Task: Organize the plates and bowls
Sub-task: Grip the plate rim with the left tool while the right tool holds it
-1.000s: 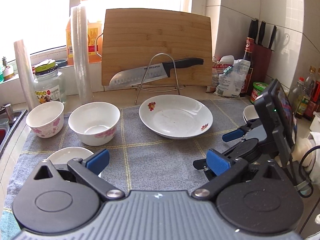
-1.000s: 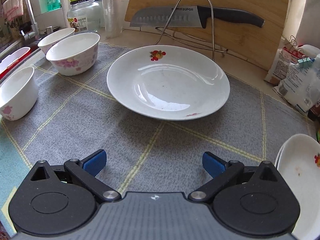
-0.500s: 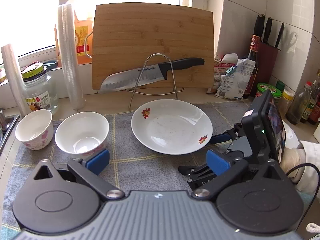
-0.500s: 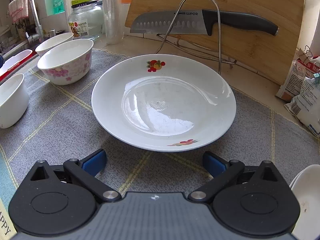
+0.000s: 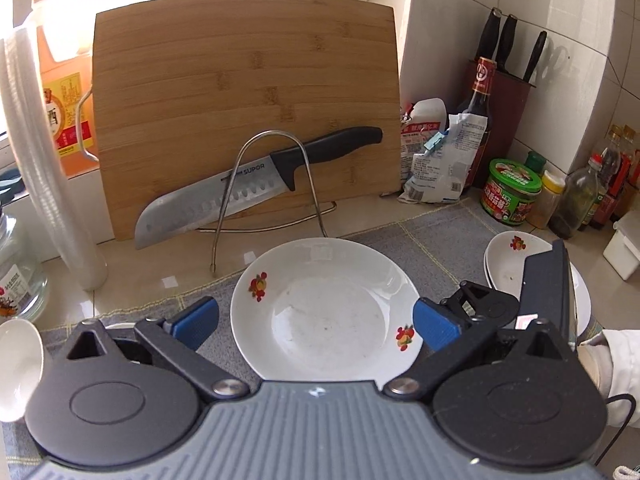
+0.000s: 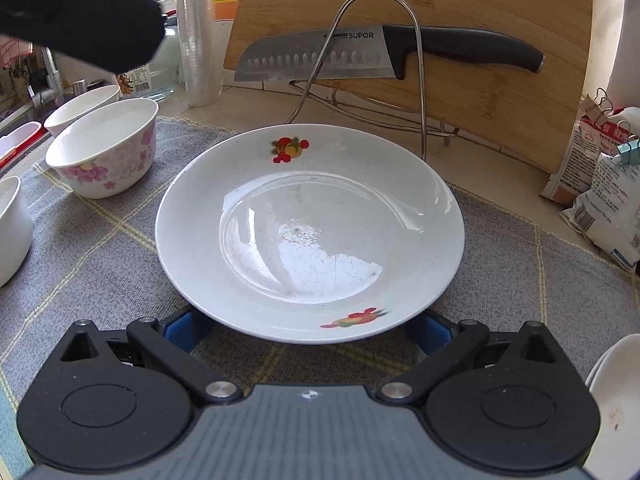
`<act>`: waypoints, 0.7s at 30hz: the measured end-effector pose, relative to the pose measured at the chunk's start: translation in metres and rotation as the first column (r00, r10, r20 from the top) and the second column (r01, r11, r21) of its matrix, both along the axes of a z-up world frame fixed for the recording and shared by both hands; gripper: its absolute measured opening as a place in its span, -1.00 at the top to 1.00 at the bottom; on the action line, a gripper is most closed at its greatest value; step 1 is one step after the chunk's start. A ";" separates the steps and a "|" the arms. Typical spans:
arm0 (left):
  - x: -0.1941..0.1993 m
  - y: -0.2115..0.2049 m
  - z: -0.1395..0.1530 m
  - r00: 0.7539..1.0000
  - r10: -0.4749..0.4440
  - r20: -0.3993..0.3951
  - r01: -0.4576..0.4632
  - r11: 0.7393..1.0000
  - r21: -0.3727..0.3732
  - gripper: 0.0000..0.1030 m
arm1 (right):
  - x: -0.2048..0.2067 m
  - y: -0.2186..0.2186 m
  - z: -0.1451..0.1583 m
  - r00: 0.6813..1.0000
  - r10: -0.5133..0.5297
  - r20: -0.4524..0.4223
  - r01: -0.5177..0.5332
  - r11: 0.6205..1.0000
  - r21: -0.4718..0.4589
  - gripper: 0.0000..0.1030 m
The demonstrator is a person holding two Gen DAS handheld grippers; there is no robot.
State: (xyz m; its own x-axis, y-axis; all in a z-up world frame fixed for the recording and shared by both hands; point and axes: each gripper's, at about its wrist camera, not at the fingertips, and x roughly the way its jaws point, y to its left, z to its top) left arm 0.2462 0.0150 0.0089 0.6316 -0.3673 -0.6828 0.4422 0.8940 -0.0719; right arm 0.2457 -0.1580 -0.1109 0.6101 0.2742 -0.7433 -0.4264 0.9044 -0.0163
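A white plate with fruit prints [image 5: 324, 312] [image 6: 308, 232] lies on the grey checked cloth [image 6: 100, 248]. My right gripper [image 6: 308, 330] is open, its blue pads at the plate's near rim, partly under it. My left gripper [image 5: 316, 320] is open and hovers above the same plate; its body shows at the top left of the right wrist view [image 6: 80, 12]. Stacked white plates [image 5: 516, 256] [image 6: 616, 404] lie to the right. Flowered bowls [image 6: 104, 148] stand on the left, with another bowl [image 6: 12, 228] nearer and one [image 6: 80, 104] behind.
A bamboo cutting board [image 5: 244, 112] leans on the wall behind a wire rack [image 5: 268, 200] holding a knife [image 5: 256, 184]. Bags [image 5: 440, 152], bottles, a knife block [image 5: 508, 92] and jars [image 5: 512, 192] fill the right corner. A glass jar [image 5: 16, 280] and film roll [image 5: 44, 168] stand left.
Both grippers moved forward toward the plate. The right gripper's pads now reach the plate's near rim. The left gripper swung right and now looks down over the plate.
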 end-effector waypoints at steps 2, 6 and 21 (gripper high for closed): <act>0.014 -0.002 -0.003 1.000 -0.021 -0.013 0.021 1.000 0.008 -0.99 | 0.001 0.000 -0.001 1.000 0.007 0.007 -0.007 1.000 0.004 -1.00; 0.046 -0.009 -0.013 0.996 -0.061 -0.067 0.064 0.997 0.045 -0.98 | 0.003 0.001 -0.001 1.000 0.005 -0.001 -0.005 1.000 -0.001 -1.00; 0.134 -0.025 -0.062 0.960 -0.101 -0.261 0.120 0.991 0.057 -0.95 | -0.001 0.002 -0.003 1.000 -0.020 0.015 0.020 1.000 0.004 -1.00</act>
